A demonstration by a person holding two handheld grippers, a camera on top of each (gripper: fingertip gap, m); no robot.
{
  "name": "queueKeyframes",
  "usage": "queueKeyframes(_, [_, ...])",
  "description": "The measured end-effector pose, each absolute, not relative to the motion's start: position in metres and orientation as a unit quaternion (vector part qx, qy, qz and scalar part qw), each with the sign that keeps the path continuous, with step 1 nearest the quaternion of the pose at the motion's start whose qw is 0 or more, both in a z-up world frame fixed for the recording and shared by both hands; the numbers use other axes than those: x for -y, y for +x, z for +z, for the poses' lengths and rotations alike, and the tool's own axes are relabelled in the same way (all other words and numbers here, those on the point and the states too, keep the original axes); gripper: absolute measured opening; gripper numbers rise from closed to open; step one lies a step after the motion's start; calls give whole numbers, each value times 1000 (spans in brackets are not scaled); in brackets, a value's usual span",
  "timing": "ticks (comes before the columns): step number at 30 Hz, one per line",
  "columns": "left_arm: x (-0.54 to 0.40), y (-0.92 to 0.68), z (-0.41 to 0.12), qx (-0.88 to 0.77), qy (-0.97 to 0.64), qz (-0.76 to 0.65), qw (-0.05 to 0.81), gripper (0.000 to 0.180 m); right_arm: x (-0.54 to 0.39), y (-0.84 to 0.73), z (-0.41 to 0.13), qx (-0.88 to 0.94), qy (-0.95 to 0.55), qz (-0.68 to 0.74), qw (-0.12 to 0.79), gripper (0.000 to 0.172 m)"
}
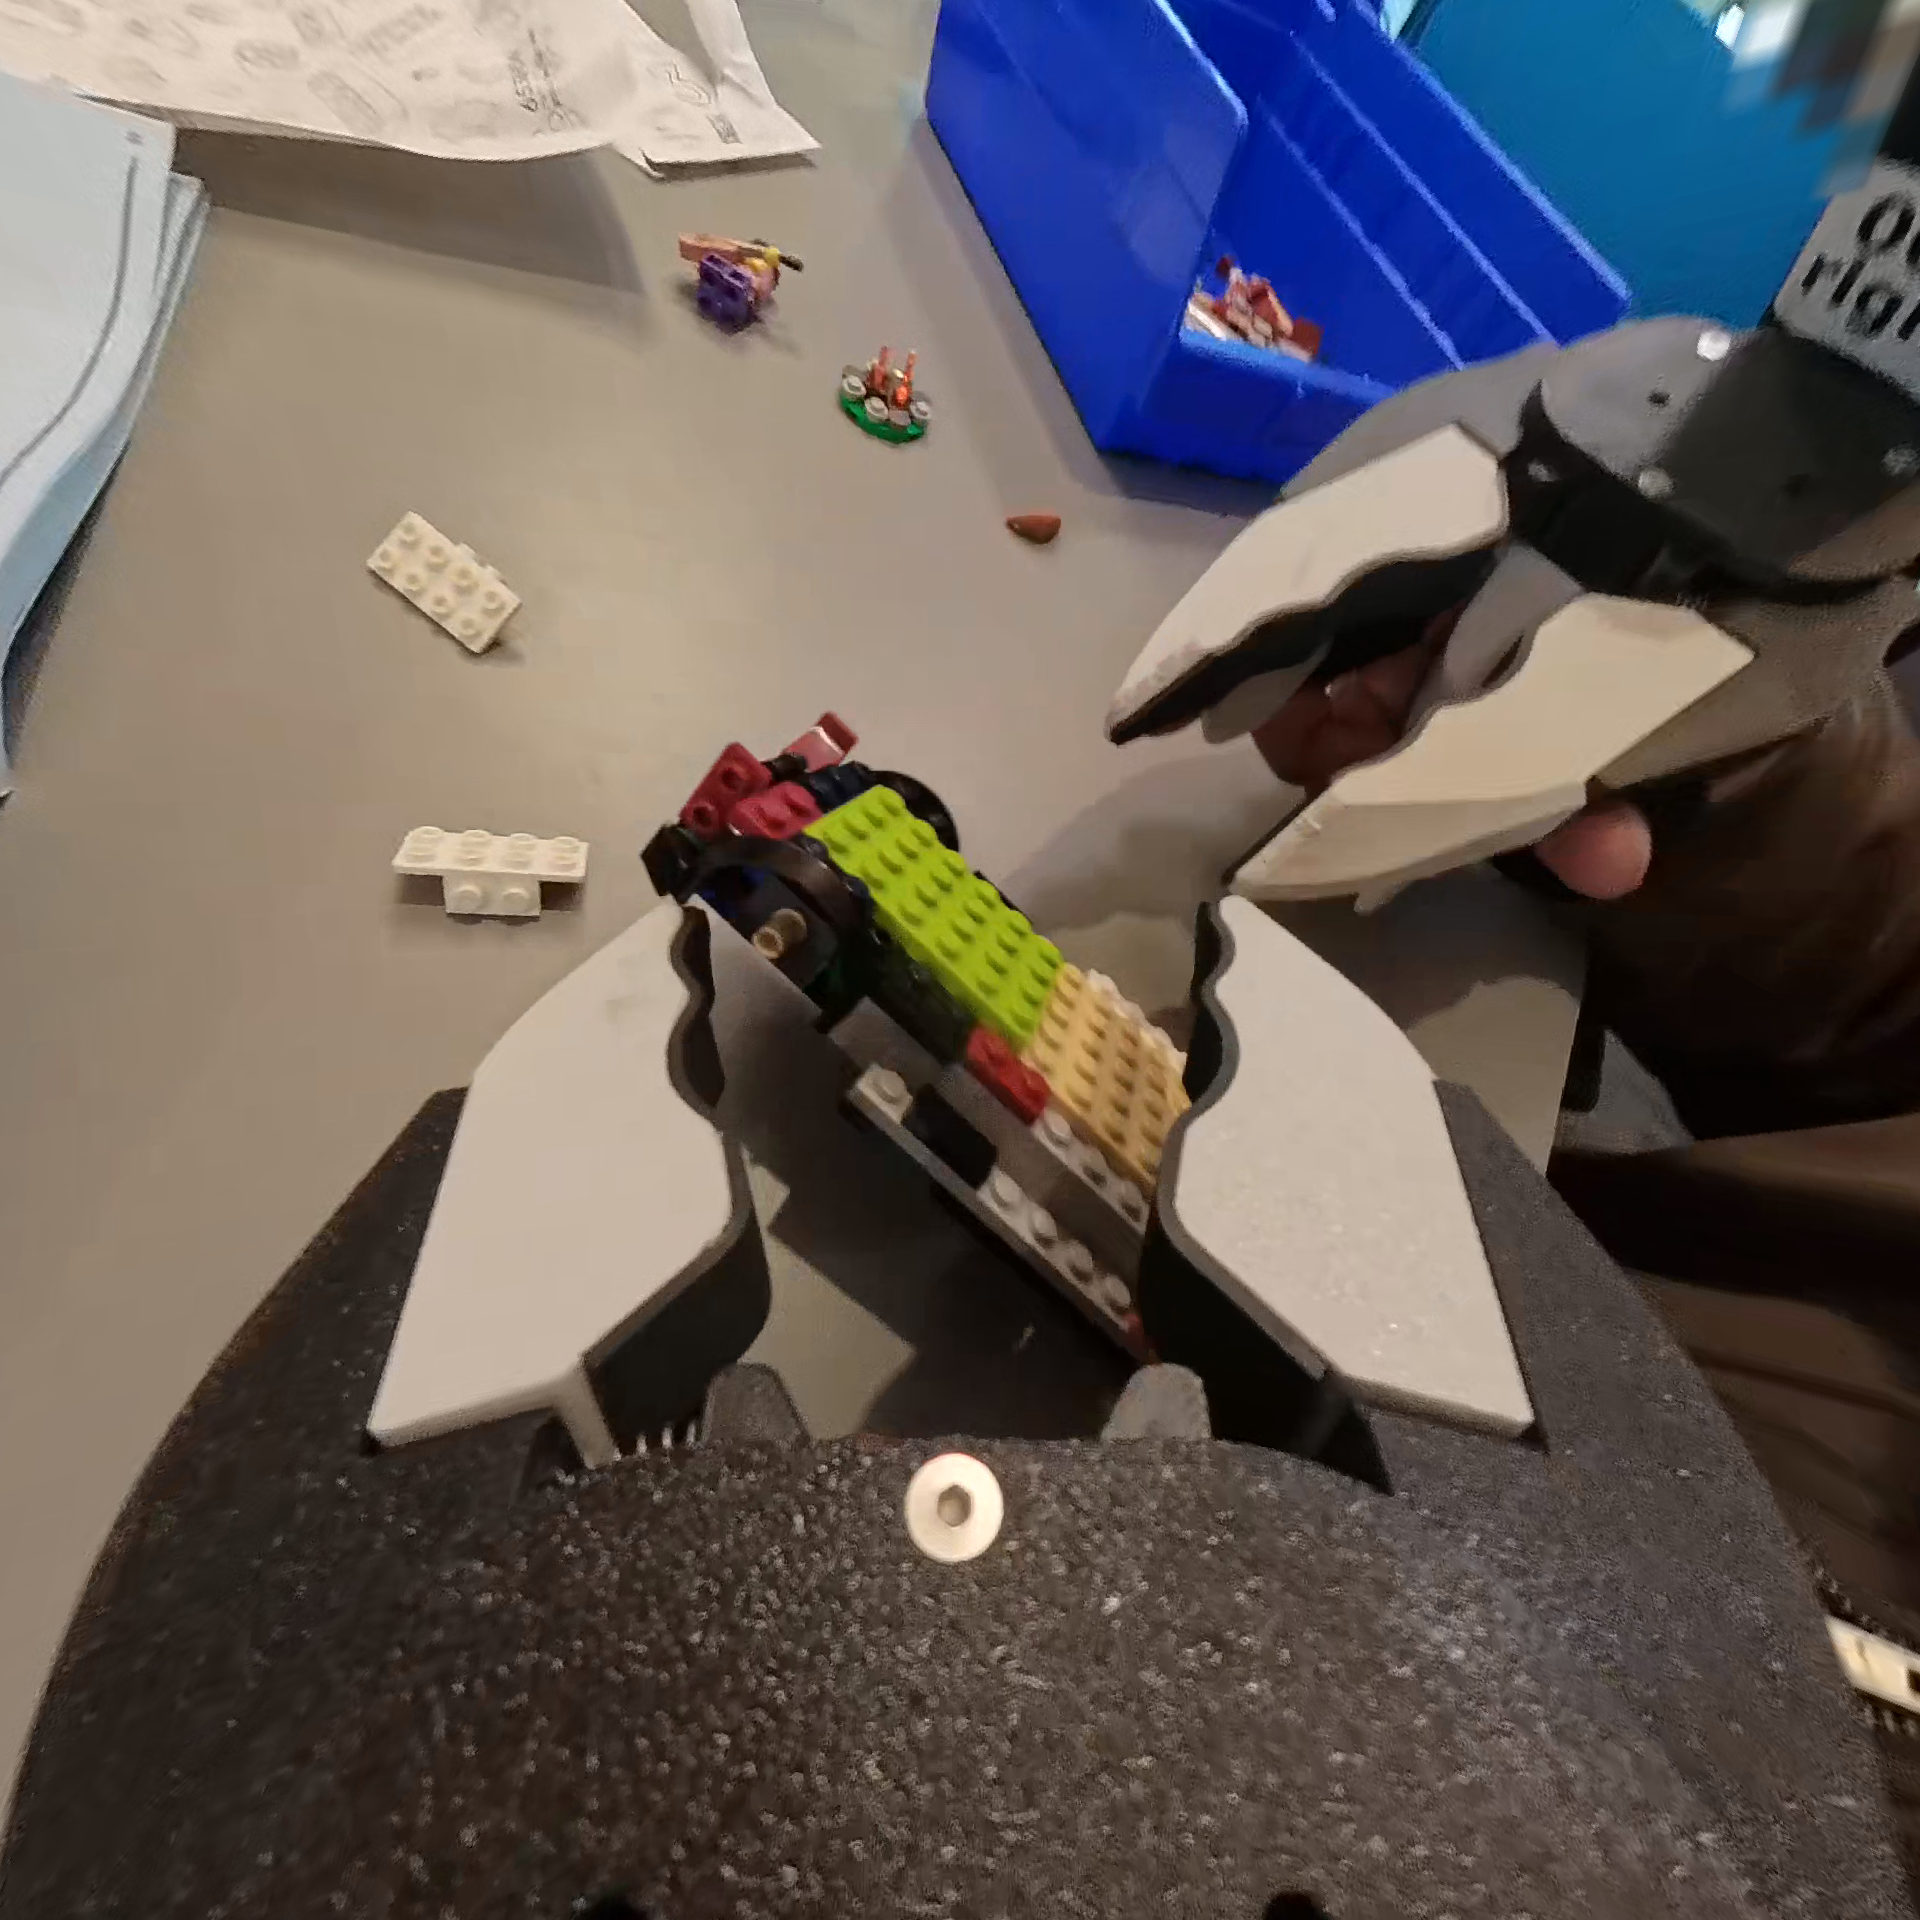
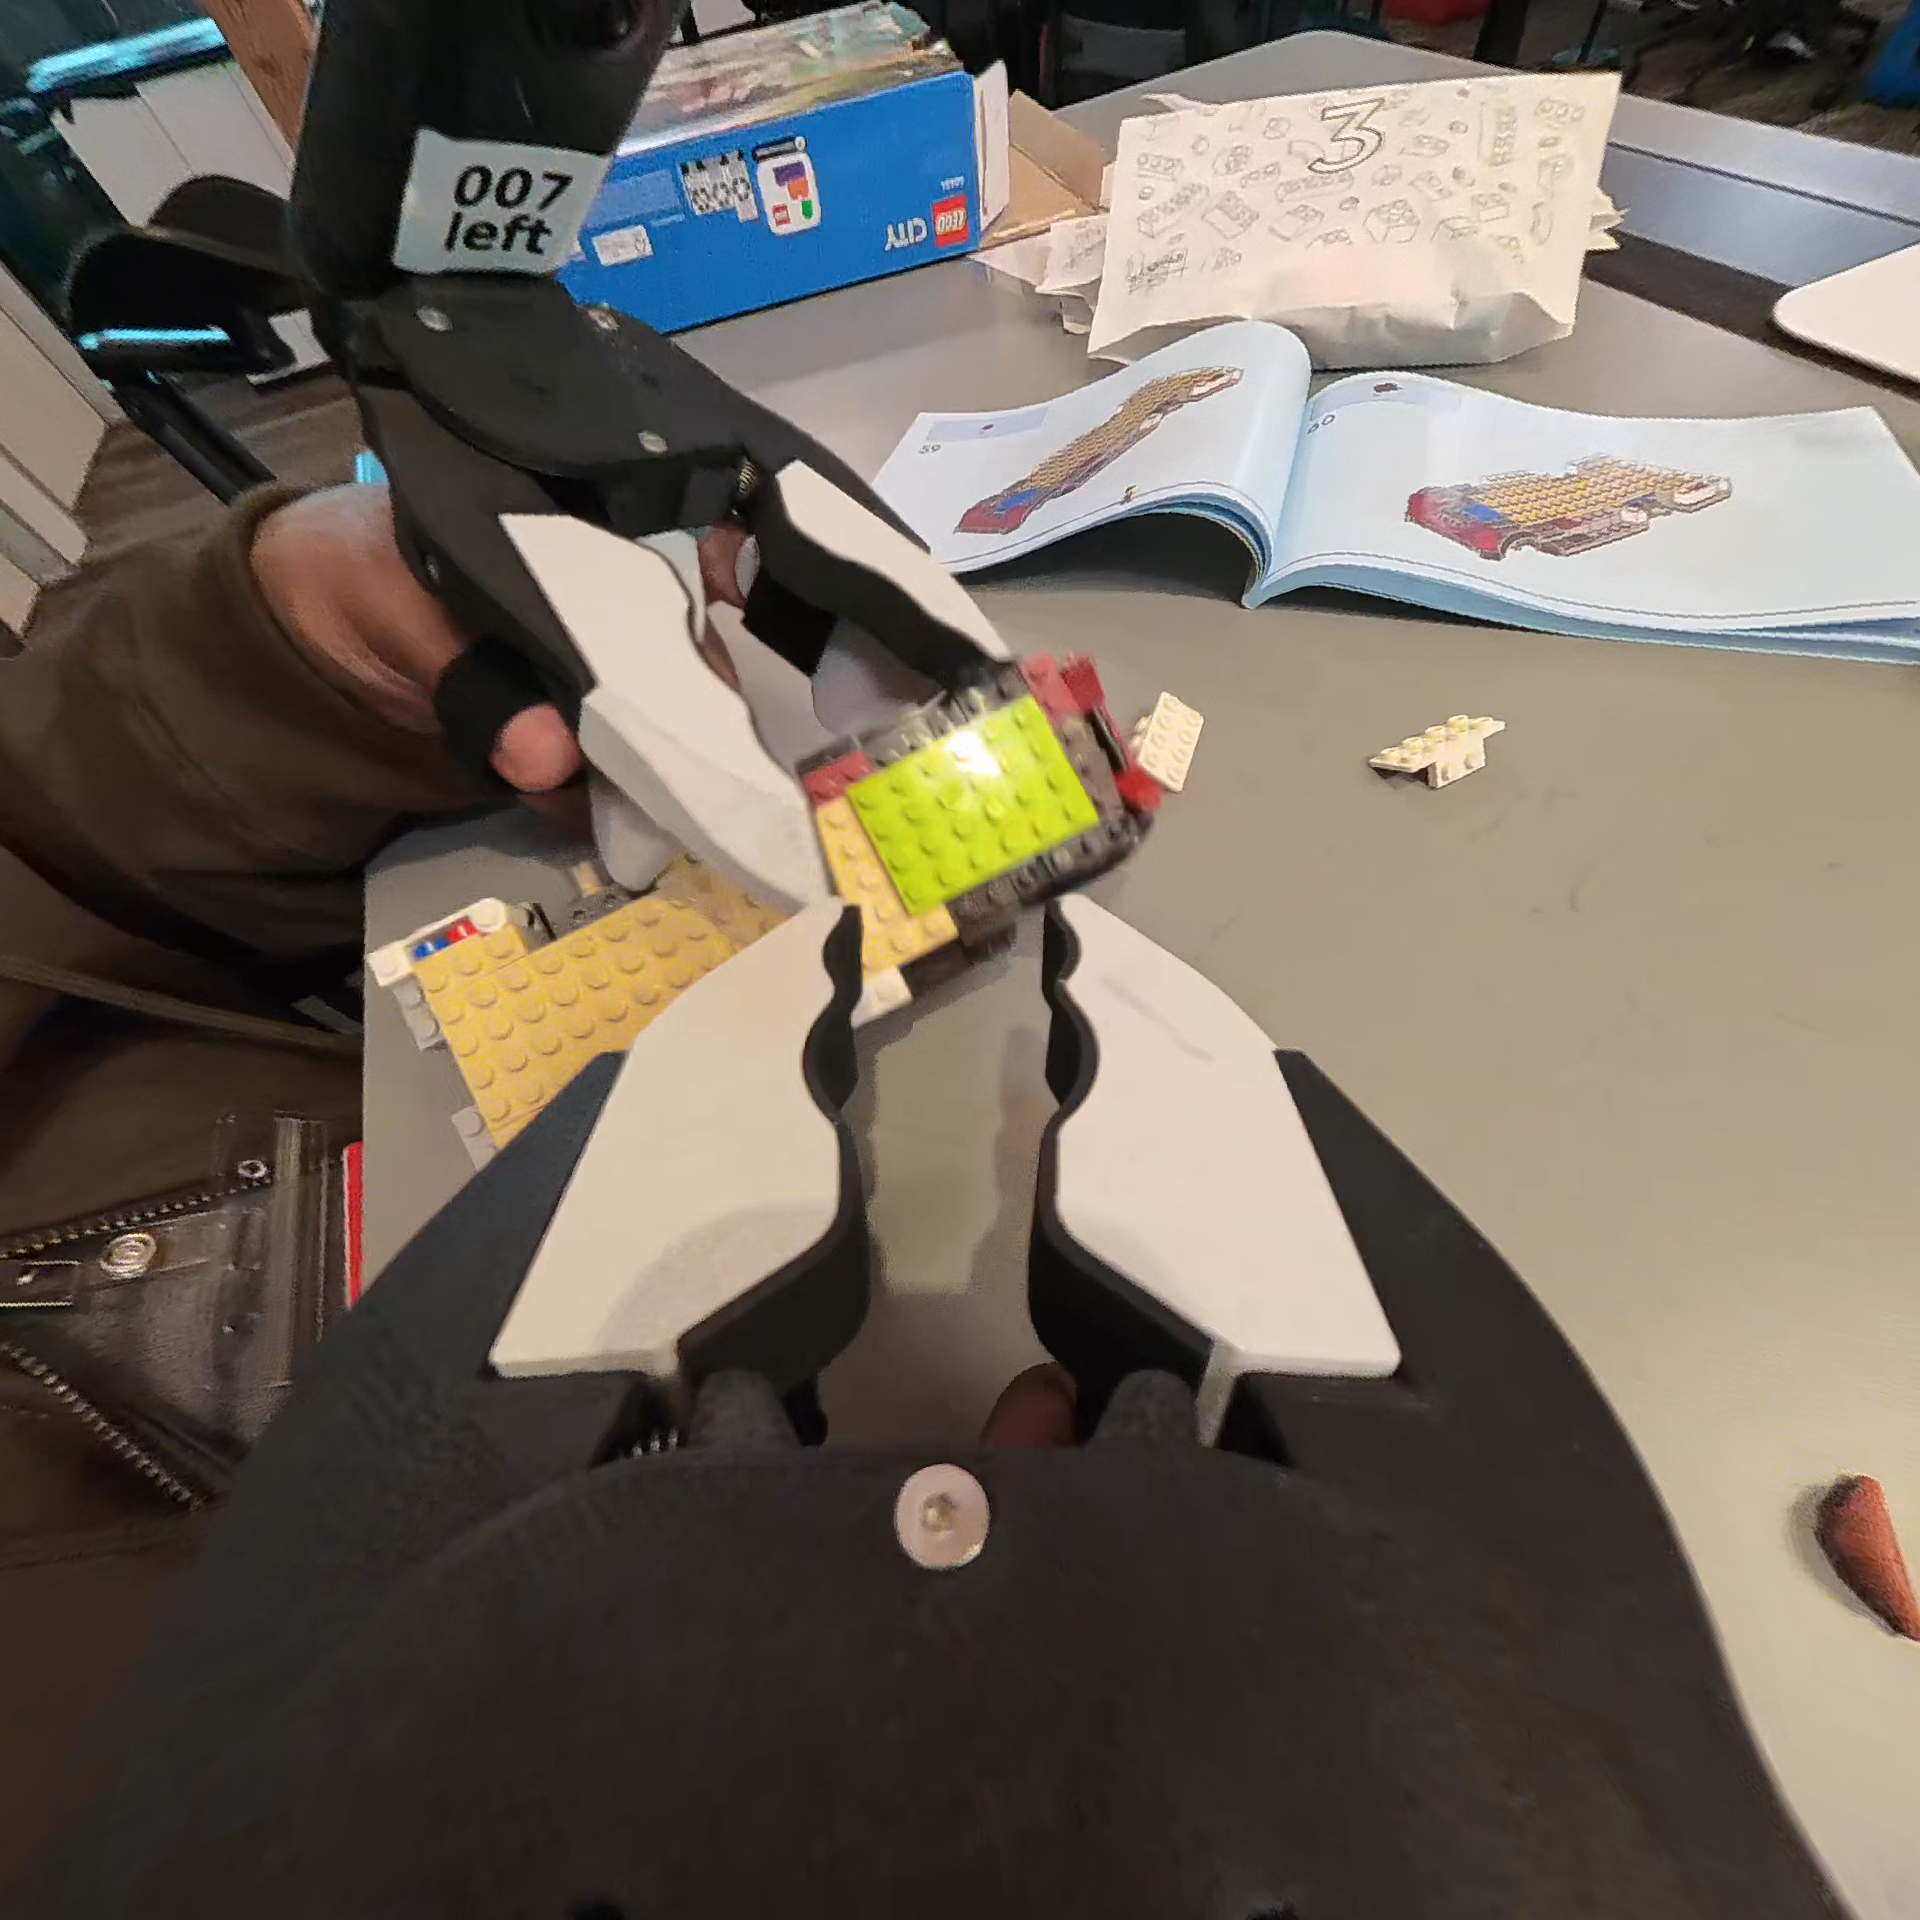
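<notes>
Centrally, brick model between spread left tongs, right tongs agape beside.

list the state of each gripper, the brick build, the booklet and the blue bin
left gripper: wide open, astride the brick build, not clamping it
right gripper: open, nothing between its fingers
brick build: tilted, blurred
booklet: lying open
blue bin: open-topped, a few pieces inside

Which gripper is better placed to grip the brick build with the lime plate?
Left, probably. The left gripper already has its open fingers on either side of the brick build. The right gripper is open on nothing, and the build lies just beyond its tips.
</notes>
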State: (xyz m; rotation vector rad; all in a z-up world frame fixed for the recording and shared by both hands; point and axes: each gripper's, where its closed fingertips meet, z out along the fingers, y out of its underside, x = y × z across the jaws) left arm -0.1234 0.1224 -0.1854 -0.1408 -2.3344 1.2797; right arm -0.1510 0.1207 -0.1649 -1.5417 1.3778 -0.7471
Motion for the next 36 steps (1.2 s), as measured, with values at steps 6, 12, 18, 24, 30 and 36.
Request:
queueKeyframes(6, [-137,-125,-188,868,-119,443,192,97,-120,-144,-159,-540,-651,-335,416,35])
queueKeyframes(12, [-154,-35,-146,850,-105,508,93,98,-136,-121,-136,-452,-710,-374,389,41])
queueKeyframes(18, [-149,115,-121,861,-89,501,5,91,-151,-61,-124,-297,-799,-422,308,51])
queueKeyframes(24, [-135,163,-153,839,-28,538,78,61,-158,15,-167,-262,-826,-428,259,61])
queueKeyframes(30, [-159,134,-193,875,-181,447,41,67,-152,26,-203,-240,-841,-445,192,61])
queueKeyframes(36, [-163,125,-200,884,-187,426,52,69,-149,35,-204,-253,-835,-452,184,60])
